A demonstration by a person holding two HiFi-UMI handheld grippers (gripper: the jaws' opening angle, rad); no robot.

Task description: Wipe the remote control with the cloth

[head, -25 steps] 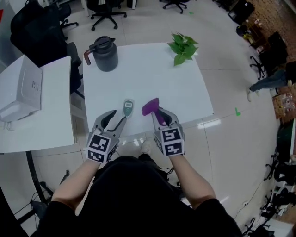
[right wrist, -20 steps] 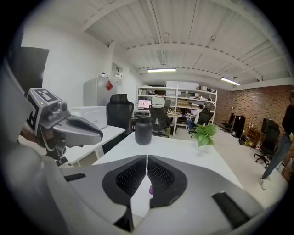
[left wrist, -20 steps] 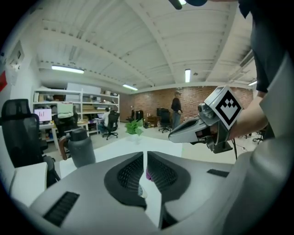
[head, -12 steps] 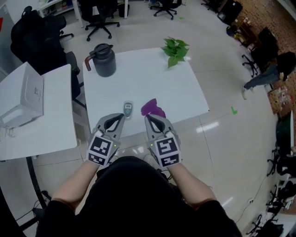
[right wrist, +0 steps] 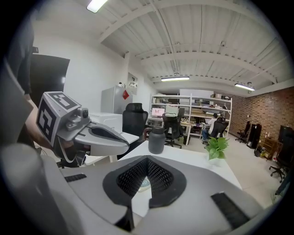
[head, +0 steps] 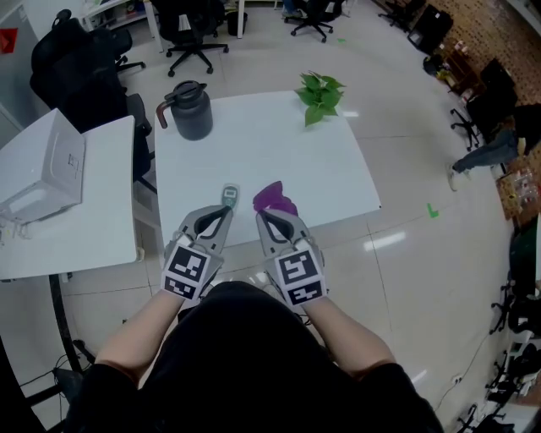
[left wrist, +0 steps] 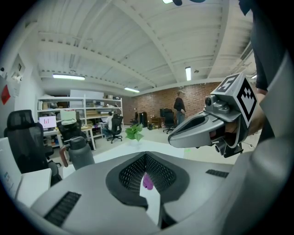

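The grey-green remote control [head: 230, 196] lies near the front edge of the white table [head: 270, 144]. The purple cloth [head: 273, 199] sits crumpled just right of it. My left gripper [head: 220, 215] hovers at the table's near edge, just short of the remote, shut and empty. My right gripper [head: 264, 216] is beside it, just short of the cloth, also shut and empty. In the left gripper view, the cloth [left wrist: 147, 181] shows through the gap under the shut left gripper [left wrist: 146, 158]. In the right gripper view, the remote [right wrist: 144, 183] shows below the shut right gripper [right wrist: 148, 161].
A dark grey jug [head: 193, 110] stands at the table's far left and a small green plant [head: 319, 91] at the far right. A side table with a white box [head: 42, 165] is to the left. Office chairs [head: 194, 21] stand beyond.
The right gripper left the cloth on the table and drew back to the near edge. The left gripper's jaws closed. Both grippers now sit side by side.
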